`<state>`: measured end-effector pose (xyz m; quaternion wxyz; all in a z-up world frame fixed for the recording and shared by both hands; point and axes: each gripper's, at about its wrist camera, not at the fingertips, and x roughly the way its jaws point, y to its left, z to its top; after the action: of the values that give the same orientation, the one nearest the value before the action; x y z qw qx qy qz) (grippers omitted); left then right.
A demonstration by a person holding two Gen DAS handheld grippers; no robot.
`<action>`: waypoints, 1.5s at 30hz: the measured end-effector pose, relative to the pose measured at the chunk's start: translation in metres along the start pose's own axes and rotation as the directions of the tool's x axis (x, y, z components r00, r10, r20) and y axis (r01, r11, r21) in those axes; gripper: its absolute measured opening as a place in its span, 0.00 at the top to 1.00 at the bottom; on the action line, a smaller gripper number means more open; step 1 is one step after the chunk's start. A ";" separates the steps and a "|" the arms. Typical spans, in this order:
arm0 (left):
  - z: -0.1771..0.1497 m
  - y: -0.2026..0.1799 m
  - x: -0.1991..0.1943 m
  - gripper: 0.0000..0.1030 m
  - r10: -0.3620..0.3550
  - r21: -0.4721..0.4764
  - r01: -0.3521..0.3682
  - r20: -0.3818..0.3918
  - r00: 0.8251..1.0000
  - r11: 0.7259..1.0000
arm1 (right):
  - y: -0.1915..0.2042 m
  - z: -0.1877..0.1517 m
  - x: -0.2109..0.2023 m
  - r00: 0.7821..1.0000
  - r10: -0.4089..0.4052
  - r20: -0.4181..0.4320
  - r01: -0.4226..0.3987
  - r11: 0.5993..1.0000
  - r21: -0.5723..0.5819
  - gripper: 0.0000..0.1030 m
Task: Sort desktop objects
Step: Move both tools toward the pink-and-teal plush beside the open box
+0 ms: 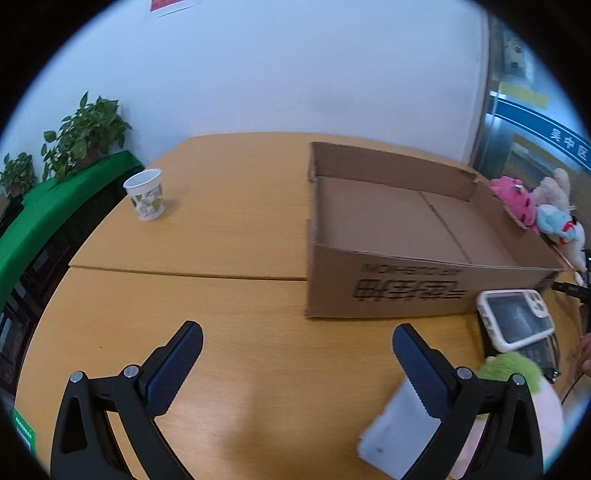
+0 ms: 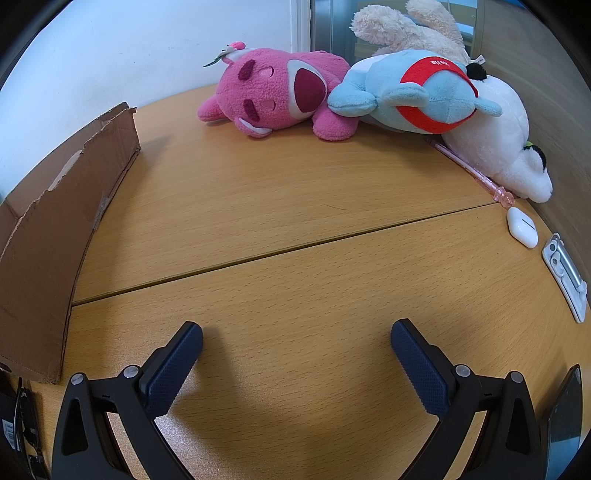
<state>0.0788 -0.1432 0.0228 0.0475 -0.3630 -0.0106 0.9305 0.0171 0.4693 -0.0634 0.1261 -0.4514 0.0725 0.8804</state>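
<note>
An empty cardboard box sits on the wooden table, its side wall at the left of the right wrist view. My left gripper is open above bare table just before the box. A white flat box, a green-and-pink plush and a phone in a white case lie by its right finger. My right gripper is open over bare table. Beyond it lie a pink plush, a blue plush, a white plush, a cream plush, a pink pen, a white earbud case and a silver clip-like object.
A paper cup stands at the table's far left. Potted plants line a green ledge along the wall. A dark flat device lies at the right edge, cables at the lower left. A person's hand shows at the right.
</note>
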 end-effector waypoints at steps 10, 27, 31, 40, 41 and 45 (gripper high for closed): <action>0.010 -0.032 -0.019 0.00 -0.123 0.032 0.123 0.021 0.992 0.992 | 0.000 0.000 0.000 1.000 0.000 0.000 0.000 1.000 0.000 0.00; 0.048 -0.028 0.094 0.01 -0.158 -0.093 0.143 -0.186 0.970 0.985 | 0.002 -0.001 0.000 1.000 -0.001 -0.001 0.001 1.000 0.000 0.00; 0.043 -0.026 0.079 0.01 -0.144 -0.105 0.128 -0.170 0.975 0.986 | 0.011 -0.008 -0.009 0.999 0.039 -0.033 -0.042 0.996 -0.074 0.00; 0.036 -0.047 -0.045 0.01 -0.055 -0.007 0.056 0.068 0.996 0.998 | 0.075 -0.051 -0.176 0.917 0.321 0.237 -0.209 0.893 -0.398 0.00; 0.031 -0.050 -0.059 0.01 -0.051 0.013 0.051 0.091 0.994 0.999 | 0.085 -0.063 -0.206 0.884 0.365 0.293 -0.217 0.875 -0.434 0.00; 0.004 -0.068 -0.104 0.01 -0.061 0.043 0.055 0.173 0.983 0.998 | 0.114 -0.097 -0.265 0.806 0.461 0.371 -0.260 0.839 -0.478 0.00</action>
<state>0.1580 -0.0851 0.0999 0.0804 -0.2787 -0.0076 0.9570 0.2084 0.2951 0.0976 -0.1297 -0.2168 -0.0579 0.9658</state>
